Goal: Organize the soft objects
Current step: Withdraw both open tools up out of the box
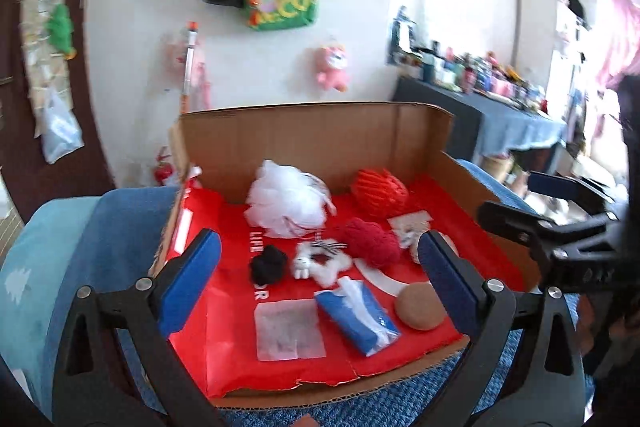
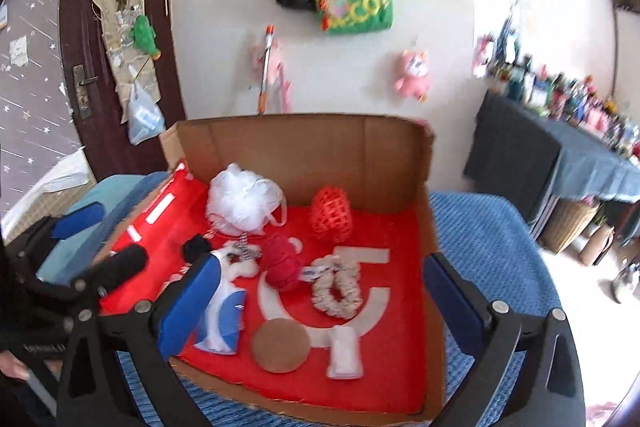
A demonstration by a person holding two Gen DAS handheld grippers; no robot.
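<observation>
Blue-padded fingers of the left gripper stand spread wide and grasp nothing, poised over the near edge of the brown cardboard box with the red lining. Same story for the right gripper: released, pads far apart, empty.

Just beyond the left pads lie the blue-and-white tissue pack and the flat clear plastic pouch, with the round tan cork-like disc beside them. Further in sit the small black fuzzy ball, the white furry toy and the red yarn ball; at the back, the white mesh bath pouf and the orange woven ball. From the right view, the beige scrunchie ring and a white folded cloth lie between its pads.

My read: picking has not begun. Best approach is one item per hand, nearest first. Come down straight over the tissue pack, span its narrow width and squeeze gently; soft things slip and drag neighbours.
</observation>
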